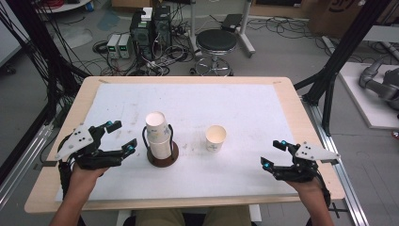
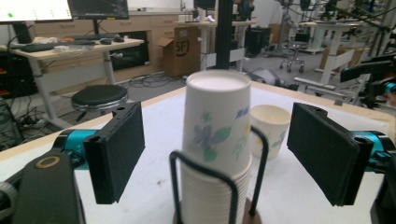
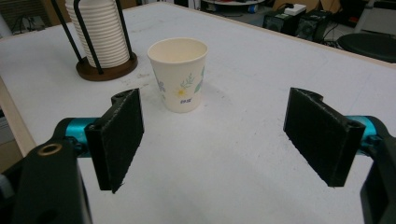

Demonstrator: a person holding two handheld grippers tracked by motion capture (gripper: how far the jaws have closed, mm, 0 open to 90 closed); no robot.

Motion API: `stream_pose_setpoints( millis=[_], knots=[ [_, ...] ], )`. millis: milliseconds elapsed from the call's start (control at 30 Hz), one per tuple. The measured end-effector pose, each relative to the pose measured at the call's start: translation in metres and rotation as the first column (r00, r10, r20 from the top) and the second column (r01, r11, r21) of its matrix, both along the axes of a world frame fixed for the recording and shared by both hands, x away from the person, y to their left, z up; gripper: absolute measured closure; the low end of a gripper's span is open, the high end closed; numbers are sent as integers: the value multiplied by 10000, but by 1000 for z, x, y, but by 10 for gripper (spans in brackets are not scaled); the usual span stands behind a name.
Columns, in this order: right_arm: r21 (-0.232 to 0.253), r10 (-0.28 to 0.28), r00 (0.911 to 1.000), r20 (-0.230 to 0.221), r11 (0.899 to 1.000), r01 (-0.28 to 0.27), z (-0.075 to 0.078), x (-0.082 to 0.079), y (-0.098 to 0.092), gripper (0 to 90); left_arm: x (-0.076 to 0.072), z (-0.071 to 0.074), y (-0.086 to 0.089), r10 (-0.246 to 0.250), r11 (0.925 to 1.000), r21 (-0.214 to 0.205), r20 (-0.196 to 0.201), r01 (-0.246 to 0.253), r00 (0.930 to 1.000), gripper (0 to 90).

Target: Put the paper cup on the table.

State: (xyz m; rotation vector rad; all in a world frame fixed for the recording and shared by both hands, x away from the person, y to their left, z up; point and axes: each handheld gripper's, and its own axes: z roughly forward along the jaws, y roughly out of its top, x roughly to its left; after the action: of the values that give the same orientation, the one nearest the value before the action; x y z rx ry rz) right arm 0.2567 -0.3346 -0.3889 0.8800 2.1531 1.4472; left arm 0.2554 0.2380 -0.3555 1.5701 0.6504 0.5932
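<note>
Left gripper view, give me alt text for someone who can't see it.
A stack of upside-down paper cups with a floral print stands in a black wire holder straight ahead, framed by the open left gripper, whose black pads touch nothing. Behind it a single upright paper cup stands on the white table cover.

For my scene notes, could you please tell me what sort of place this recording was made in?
Most likely a robotics lab or workshop: computer towers amid tangled cables on the floor, desks with monitors behind, and a grey robot arm lying beside the table.
</note>
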Motion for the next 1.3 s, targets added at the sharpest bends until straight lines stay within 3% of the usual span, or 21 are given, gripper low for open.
stream_pose_setpoints(
  millis=[300, 600, 1300],
  knots=[
    [-35, -147, 9999, -11, 9999, 146, 0, -2, 1, 207, -6, -28, 16, 432, 9989, -144, -236, -435, 9988, 188],
    [-78, -267, 9996, 13, 9996, 267, -1, -3, 2, 207, -7, -45, 23, 714, 9972, -202, -401, -722, 9966, 188],
    [-116, -283, 9996, 44, 9995, 284, -3, -2, 3, 207, -6, -51, 25, 862, 9960, -198, -482, -873, 9951, 188]
  ],
)
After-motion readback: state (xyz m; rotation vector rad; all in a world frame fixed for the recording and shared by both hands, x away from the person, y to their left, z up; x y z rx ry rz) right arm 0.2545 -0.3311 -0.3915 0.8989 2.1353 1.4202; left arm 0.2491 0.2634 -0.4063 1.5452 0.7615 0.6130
